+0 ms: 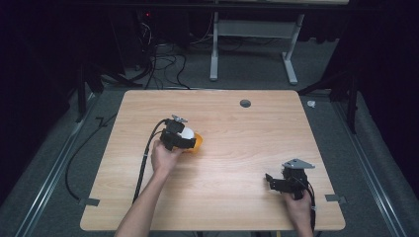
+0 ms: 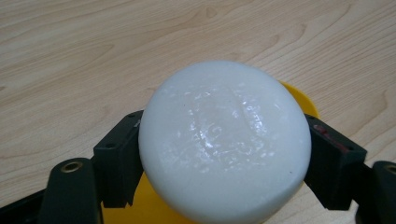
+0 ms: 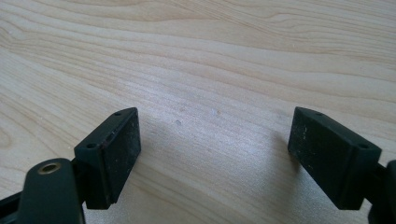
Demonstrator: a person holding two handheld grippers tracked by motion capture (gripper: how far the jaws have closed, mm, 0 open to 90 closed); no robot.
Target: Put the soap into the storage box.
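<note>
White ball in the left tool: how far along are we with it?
Done: the left tool is shut on the white ball, a jaw pressed to each side. In hand: the ball sits over a yellow dish on the wooden table; whether it rests in the dish or is lifted, I cannot tell. Left: the right tool is open over bare wood, holding nothing.

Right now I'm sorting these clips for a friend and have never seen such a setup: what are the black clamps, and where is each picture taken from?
A person sits at a wooden table holding a two-jaw gripper in each hand. The high view looks down from above; the other two come from cameras riding on the grippers. The left gripper is closed on a white rounded object, with a yellow piece under it. The right gripper is open with nothing between its jaws, over bare wood near the table's right front.
</note>
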